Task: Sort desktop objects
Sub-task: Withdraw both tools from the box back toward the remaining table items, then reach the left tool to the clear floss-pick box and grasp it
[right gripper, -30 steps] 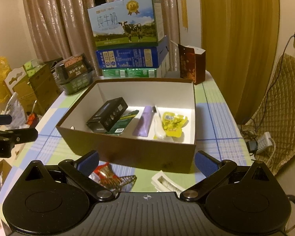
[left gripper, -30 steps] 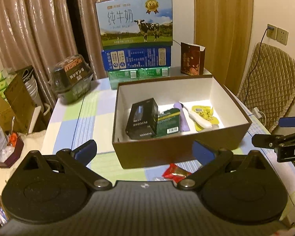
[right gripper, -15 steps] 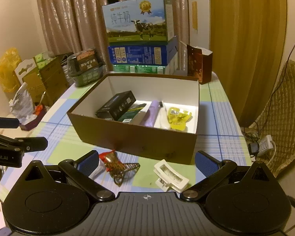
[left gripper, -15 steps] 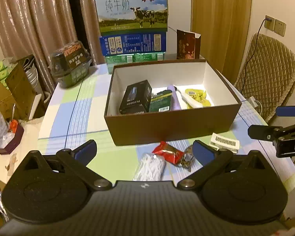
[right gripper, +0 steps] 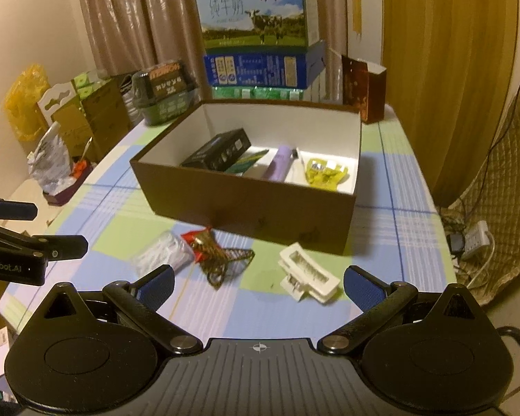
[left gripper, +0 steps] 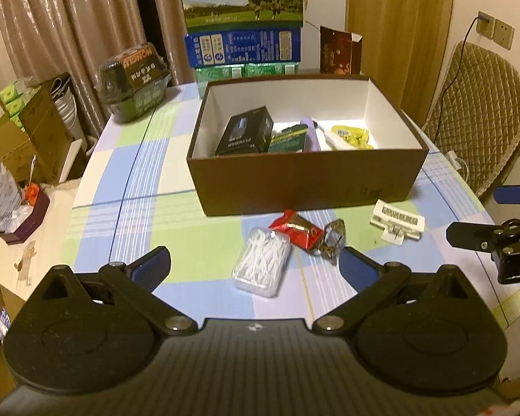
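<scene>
Left wrist view, left gripper [left gripper: 253,265]: it is hanging over the near edge of the table with its fingers spread wide and nothing between them.
Left wrist view, what has changed: both grippers are pulling back from the brown box [left gripper: 305,180]; 1 second ago only the red snack packet [left gripper: 296,234] was peeking out ahead of the fingers, and now 4 loose things are showing.
Left wrist view, loose things: the clear box of floss picks [left gripper: 262,267] is lying just ahead, between the fingertips; the red packet and a bronze hair clip [left gripper: 332,242] are touching each other just beyond it; a white hair clip [left gripper: 397,223] is sitting ahead to the right.
Right wrist view, right gripper [right gripper: 258,282]: its fingers are standing equally far apart, gripping nothing.
Right wrist view, loose things: the white hair clip [right gripper: 306,272] is lying just ahead, nearer the right fingertip; the bronze clip [right gripper: 223,261] is sitting ahead to the left.
Right wrist view, box contents: 5 or so items are already lying inside.
Meaning for the task: I would say the sorting is about half done, and backing off is lining up the next pickup.
</scene>
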The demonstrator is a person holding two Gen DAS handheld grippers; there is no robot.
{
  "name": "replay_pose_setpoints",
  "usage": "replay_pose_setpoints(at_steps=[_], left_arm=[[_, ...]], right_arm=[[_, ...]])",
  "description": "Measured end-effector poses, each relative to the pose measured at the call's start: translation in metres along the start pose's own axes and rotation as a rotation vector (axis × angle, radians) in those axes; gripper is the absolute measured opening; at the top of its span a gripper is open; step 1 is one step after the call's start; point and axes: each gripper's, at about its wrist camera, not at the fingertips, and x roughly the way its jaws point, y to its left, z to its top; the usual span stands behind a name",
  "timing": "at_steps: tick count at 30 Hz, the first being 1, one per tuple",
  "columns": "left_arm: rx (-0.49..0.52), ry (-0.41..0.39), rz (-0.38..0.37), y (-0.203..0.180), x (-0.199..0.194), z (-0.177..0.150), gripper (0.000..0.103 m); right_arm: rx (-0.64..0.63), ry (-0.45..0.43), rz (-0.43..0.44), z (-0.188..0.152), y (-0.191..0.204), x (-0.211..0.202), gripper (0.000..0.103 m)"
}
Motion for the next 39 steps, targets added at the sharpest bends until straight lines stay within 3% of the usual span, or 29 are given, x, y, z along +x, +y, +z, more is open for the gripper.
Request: replay_pose_setpoints(at_steps=[26,39], left_arm=[[-0.002,0.119,0.003,-0.003,0.027,-0.026,0.102],[-0.006,0.162,-0.06,0.016,0.079,-0.03,0.101]], right_arm=[[-0.025,0.112,-0.006,-0.027,-0.005,0.031,0.101],[-0.018,0.126,-0.041,-0.043,-0.046,0.083,0.101]])
